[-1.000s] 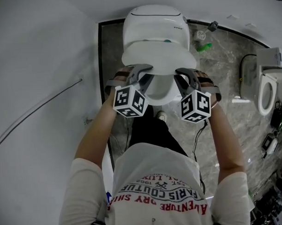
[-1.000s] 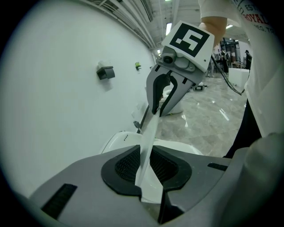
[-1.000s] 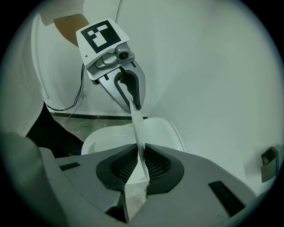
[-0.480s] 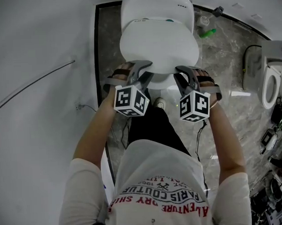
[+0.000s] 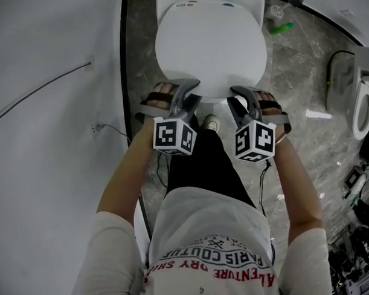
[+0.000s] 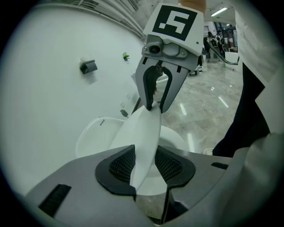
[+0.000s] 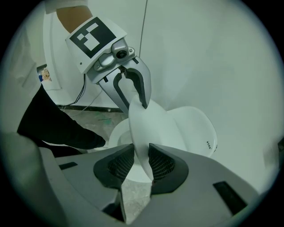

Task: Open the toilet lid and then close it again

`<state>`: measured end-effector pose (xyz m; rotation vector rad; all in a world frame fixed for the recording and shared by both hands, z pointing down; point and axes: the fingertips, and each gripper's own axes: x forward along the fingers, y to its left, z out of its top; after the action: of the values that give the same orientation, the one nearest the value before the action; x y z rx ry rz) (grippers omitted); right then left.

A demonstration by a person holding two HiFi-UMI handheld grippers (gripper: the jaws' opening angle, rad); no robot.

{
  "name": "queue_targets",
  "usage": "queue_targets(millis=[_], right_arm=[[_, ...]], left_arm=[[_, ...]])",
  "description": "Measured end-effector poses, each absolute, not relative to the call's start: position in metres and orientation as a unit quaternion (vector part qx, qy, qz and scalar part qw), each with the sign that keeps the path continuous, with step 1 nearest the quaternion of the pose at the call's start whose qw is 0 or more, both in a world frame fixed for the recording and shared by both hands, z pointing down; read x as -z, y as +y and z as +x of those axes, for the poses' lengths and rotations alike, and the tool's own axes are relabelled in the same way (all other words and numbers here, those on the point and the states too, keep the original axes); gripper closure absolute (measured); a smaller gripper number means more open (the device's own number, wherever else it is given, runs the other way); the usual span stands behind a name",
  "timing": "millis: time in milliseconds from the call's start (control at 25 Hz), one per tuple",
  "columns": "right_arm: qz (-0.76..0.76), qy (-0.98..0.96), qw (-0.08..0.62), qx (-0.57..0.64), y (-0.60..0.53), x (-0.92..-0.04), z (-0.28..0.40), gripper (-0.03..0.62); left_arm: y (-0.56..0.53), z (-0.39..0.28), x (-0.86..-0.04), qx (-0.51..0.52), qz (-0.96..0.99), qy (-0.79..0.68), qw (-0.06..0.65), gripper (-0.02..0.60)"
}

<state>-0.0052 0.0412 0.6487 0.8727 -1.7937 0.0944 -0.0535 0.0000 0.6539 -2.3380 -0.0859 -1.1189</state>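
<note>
The white toilet lid [image 5: 211,46] lies low over the seat [image 6: 174,136], slightly raised at its front. Both grippers straddle its front rim. My left gripper [image 5: 190,94] has the rim between its jaws [image 6: 145,156]; they have just been opening and the pads no longer clamp it. In the right gripper view, the left gripper [image 7: 138,103] shows its fingers spread around the rim. My right gripper [image 5: 236,95] stands at the rim's right, its pads pressed on both faces of the lid [image 7: 141,162]. The right gripper [image 6: 154,104] also shows in the left gripper view.
A white wall [image 5: 45,149] with a thin cable runs close on the left. A green bottle [image 5: 284,28] lies on the marble floor behind the toilet. A second toilet [image 5: 365,107] and tangled cables [image 5: 355,183] sit at the right. A shoe [image 5: 211,122] stands before the bowl.
The lid has swung down from half raised to nearly flat over the seat. Both grippers came down with its front rim, toward the person.
</note>
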Motion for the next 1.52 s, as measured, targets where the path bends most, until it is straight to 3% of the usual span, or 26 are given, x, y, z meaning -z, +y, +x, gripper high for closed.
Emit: queue_targets(millis=[360,1520], right_arm=[[0.351,-0.754,0.554,-0.037,0.069,-0.711,-0.025,0.511],[0.348,-0.757,0.536,-0.137,0.094,-0.861,-0.042,0.502]], left_arm=[[0.031,-0.072,-0.715,0.44,-0.864,-0.049,0.24,0.405],[0.062,-0.087,-0.863,0.478,-0.862,-0.04,0.164,0.387]])
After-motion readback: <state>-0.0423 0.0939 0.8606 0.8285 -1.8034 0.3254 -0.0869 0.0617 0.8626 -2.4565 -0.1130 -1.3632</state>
